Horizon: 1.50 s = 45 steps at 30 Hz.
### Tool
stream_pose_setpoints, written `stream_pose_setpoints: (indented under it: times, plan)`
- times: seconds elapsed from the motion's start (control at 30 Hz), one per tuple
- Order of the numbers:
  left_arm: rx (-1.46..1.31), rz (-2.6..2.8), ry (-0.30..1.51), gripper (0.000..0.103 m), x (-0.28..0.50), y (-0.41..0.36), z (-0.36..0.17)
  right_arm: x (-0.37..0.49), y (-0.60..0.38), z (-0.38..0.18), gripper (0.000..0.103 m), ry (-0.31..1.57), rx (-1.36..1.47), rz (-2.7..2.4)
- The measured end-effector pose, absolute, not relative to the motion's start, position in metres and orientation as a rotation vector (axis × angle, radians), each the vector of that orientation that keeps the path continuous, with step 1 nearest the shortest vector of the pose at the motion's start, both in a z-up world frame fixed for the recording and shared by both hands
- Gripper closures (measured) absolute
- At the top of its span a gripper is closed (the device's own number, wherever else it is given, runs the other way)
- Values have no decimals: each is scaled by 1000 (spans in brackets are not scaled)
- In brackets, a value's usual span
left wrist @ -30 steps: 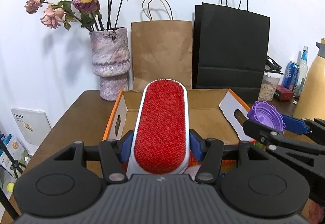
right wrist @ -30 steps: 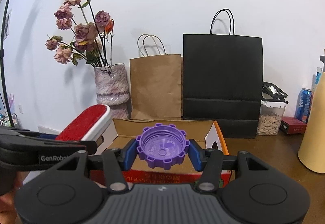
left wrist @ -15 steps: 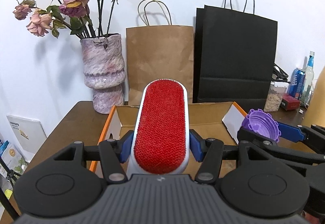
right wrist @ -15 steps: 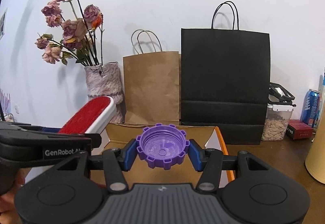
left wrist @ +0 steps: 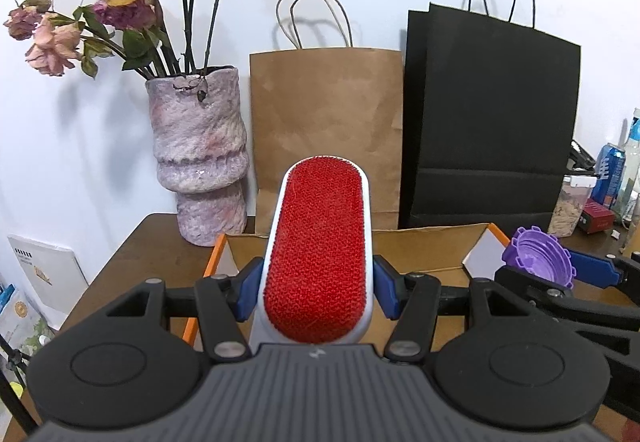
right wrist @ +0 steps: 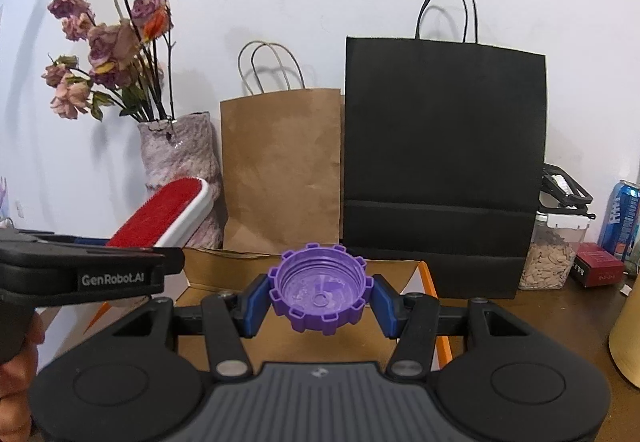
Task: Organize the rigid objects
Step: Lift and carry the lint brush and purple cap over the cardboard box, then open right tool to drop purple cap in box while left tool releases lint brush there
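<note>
While you hold both tools up over the open brown cardboard box with the orange edge, each tool has something in it. Your left gripper is closed tight on the long white lint brush with the fuzzy red top. Its blue pads press on both sides of the brush near its back end. The brush points away from you, red side up, and its far tip sits above the box.

Your right gripper is closed on the round purple plastic cap with little bumps around its rim. The blue pads squeeze the cap from the left and the right. The open side of the cap faces up and toward the camera. The cap is in the air above the box, near the right side of it.

In the right wrist view you can see the brush sticking up on the left, close to the speckled pink stone vase of dried roses. Behind the box stand a brown paper bag with handles and a black paper bag with handles. They lean against the white wall. The box sits on a dark brown wooden table.
</note>
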<state>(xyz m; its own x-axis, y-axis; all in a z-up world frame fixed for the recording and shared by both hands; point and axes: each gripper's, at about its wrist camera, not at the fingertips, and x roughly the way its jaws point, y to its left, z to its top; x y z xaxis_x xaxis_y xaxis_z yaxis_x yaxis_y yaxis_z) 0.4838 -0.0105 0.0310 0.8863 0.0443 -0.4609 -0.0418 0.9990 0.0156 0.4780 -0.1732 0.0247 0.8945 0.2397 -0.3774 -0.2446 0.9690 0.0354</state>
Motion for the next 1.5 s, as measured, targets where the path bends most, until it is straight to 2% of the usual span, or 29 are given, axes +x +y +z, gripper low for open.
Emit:
stream_pose_setpoints:
  times: [0.57,0.63,0.67,0.7,0.73,0.77,0.87,0.97,1.5]
  plan:
    - [34,66,620,45,532,-5,-1,515,-164,7,50,459,-68,247]
    - [64,59,644,37,531,-9,-3,518,-164,5,50,470,-71,244]
    - [72,68,643,12,528,-11,-2,519,-165,5,49,480,-73,242]
    - [77,81,631,0,525,-13,0,520,-165,4,44,486,-73,238]
    - [83,90,617,0,521,-14,3,520,-166,4,25,493,-75,231]
    - [89,108,613,0,518,-14,5,520,-167,4,14,495,-77,219]
    - [52,94,613,0,514,-9,11,518,-170,6,6,487,-74,203]
    - [48,102,614,0,512,-7,12,515,-171,7,2,484,-70,212]
    - [40,102,601,0,501,-6,15,504,-168,10,1,471,-88,225]
